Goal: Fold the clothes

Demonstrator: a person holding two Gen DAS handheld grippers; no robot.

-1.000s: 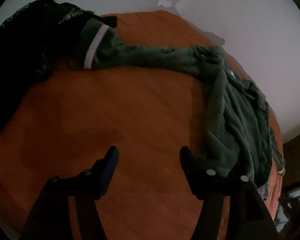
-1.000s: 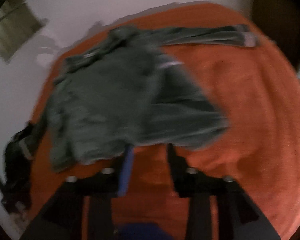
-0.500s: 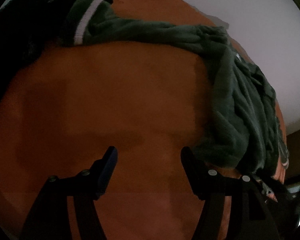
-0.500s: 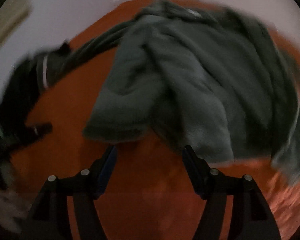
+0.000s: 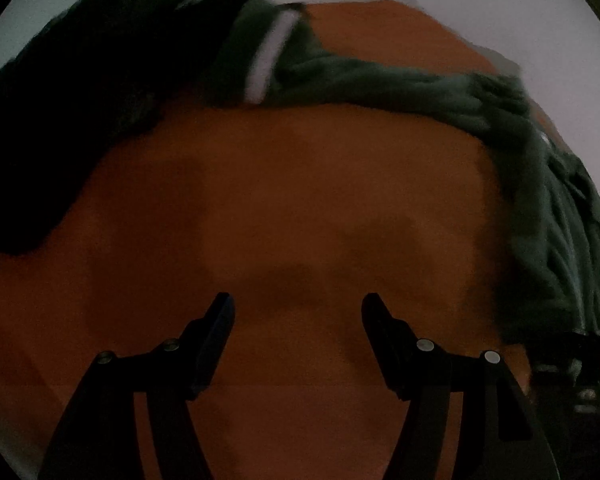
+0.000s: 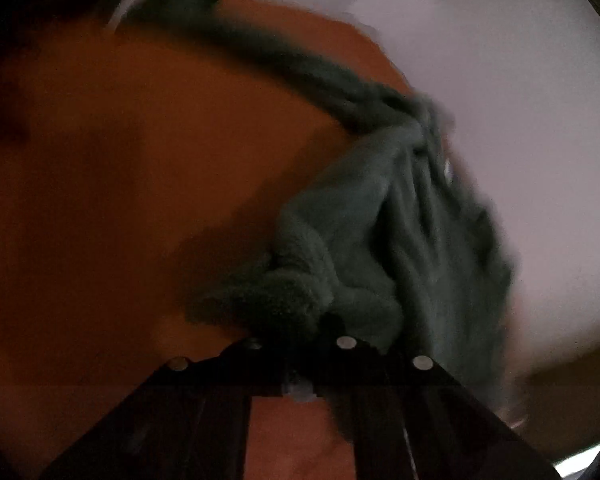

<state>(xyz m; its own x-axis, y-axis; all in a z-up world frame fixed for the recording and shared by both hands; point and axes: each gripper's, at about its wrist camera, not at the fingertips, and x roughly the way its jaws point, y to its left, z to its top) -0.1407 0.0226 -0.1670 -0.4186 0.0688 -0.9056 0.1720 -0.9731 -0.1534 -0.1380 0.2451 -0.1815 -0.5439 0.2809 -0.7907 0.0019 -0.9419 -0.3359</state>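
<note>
A dark green fleece sweater (image 5: 548,216) lies along the right side of the orange bed cover (image 5: 300,208), one sleeve stretched to the far left and ending in a cuff with a white stripe (image 5: 270,60). My left gripper (image 5: 298,312) hovers open low over bare orange cover, well left of the sweater body. In the right wrist view the same sweater (image 6: 380,240) bunches up right at my right gripper (image 6: 300,340), which is shut on a thick fold of its edge; the fingertips are buried in the fleece.
A heap of black clothing (image 5: 80,100) lies at the far left of the bed, touching the striped cuff. A pale wall (image 5: 500,8) stands behind the bed. The bed's right edge runs just past the sweater.
The right gripper moved in onto the sweater's near edge and went from open to shut on it. The left gripper dropped lower and closer to the cover, still open.
</note>
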